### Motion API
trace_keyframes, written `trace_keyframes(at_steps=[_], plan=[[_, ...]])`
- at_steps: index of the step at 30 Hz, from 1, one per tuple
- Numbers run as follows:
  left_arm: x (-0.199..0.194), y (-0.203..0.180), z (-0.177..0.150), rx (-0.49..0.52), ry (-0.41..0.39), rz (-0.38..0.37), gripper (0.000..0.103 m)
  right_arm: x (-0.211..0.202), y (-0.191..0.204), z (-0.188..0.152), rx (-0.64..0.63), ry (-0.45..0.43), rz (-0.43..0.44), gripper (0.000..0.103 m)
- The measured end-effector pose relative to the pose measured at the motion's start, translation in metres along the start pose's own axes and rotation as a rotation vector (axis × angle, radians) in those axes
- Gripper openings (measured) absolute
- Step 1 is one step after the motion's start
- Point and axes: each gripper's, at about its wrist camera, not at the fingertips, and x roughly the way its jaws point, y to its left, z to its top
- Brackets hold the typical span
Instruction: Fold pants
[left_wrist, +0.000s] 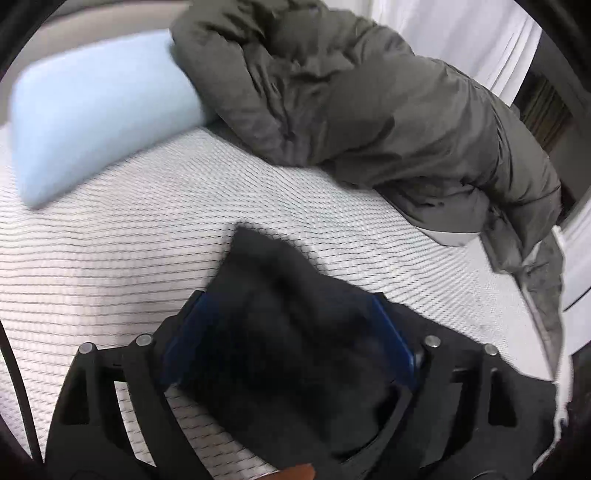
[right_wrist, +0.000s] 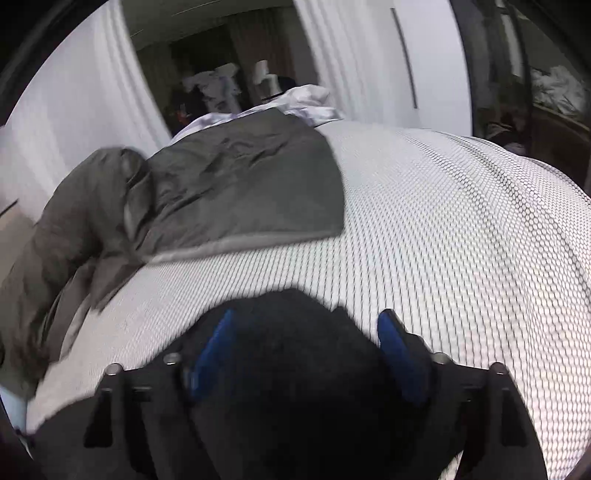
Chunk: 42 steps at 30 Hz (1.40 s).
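Black pants (left_wrist: 280, 332) lie on the bed (left_wrist: 110, 251), a white honeycomb-patterned mattress cover, between the spread fingers of the left gripper (left_wrist: 291, 328) and the right gripper (right_wrist: 306, 354), unpinched. Beyond sit a grey-olive quilt (left_wrist: 369, 110), a pale blue pillow (left_wrist: 92, 114) and white curtains (right_wrist: 74, 122).

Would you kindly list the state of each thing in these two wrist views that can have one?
left gripper: jaws wide open, dark cloth between the pads, not pinched.
right gripper: jaws wide open, dark cloth between the pads, not pinched.
black pants: lying on the mattress, a corner pointing away.
grey duvet: bunched up, partly over the pillow.
blue pillow: lying flat on the bare mattress.
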Motion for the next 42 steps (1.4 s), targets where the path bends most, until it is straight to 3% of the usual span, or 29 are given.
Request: trace_keyframes(at_steps=[4, 9, 11, 14, 16, 18, 20, 24, 28, 30, 31, 32, 34, 35, 42], plan=[[-0.027, 0.008, -0.020, 0.002, -0.034, -0.018, 0.084, -0.022, -0.003, -0.036, 0.028, 0.026, 0.086, 0.084], [-0.059, 0.018, -0.058, 0.001, 0.011, -0.044, 0.084, -0.049, 0.000, -0.064, -0.014, 0.062, 0.111, 0.086], [-0.068, 0.025, -0.074, -0.032, 0.036, -0.055, 0.084, -0.057, -0.012, -0.076, 0.047, 0.081, 0.145, 0.086], [-0.076, 0.034, -0.102, -0.106, 0.081, -0.096, 0.074, -0.058, -0.034, -0.094, 0.134, 0.129, 0.171, 0.086], [-0.075, 0.035, -0.122, -0.133, 0.121, -0.148, 0.070, -0.054, -0.054, -0.106, 0.218, 0.194, 0.191, 0.086], [-0.066, 0.031, -0.143, -0.138, 0.185, -0.213, 0.053, -0.048, -0.070, -0.115, 0.300, 0.240, 0.272, 0.086], [-0.051, 0.026, -0.159, -0.155, 0.250, -0.243, 0.046, -0.047, -0.079, -0.118, 0.366, 0.233, 0.339, 0.086], [-0.040, 0.012, -0.164, -0.160, 0.245, -0.237, 0.046, -0.046, -0.084, -0.117, 0.406, 0.227, 0.405, 0.086], [-0.032, 0.004, -0.161, -0.209, 0.225, -0.292, 0.046, -0.036, -0.065, -0.116, 0.370, 0.239, 0.461, 0.084], [-0.026, 0.001, -0.159, -0.236, 0.199, -0.314, 0.042, -0.022, -0.054, -0.113, 0.379, 0.249, 0.536, 0.076], [-0.022, 0.000, -0.157, -0.238, 0.184, -0.314, 0.038, -0.014, -0.052, -0.111, 0.393, 0.249, 0.551, 0.064], [-0.022, -0.003, -0.157, -0.216, 0.168, -0.289, 0.023, -0.006, -0.052, -0.111, 0.411, 0.256, 0.538, 0.040], [-0.025, -0.003, -0.156, -0.187, 0.143, -0.275, 0.017, 0.006, -0.052, -0.114, 0.444, 0.272, 0.482, 0.018], [-0.027, -0.002, -0.154, -0.193, 0.131, -0.278, 0.015, 0.004, -0.054, -0.116, 0.450, 0.270, 0.475, 0.013], [-0.062, 0.009, -0.159, -0.138, 0.116, -0.244, 0.013, -0.040, -0.056, -0.119, 0.364, 0.178, 0.418, 0.007]])
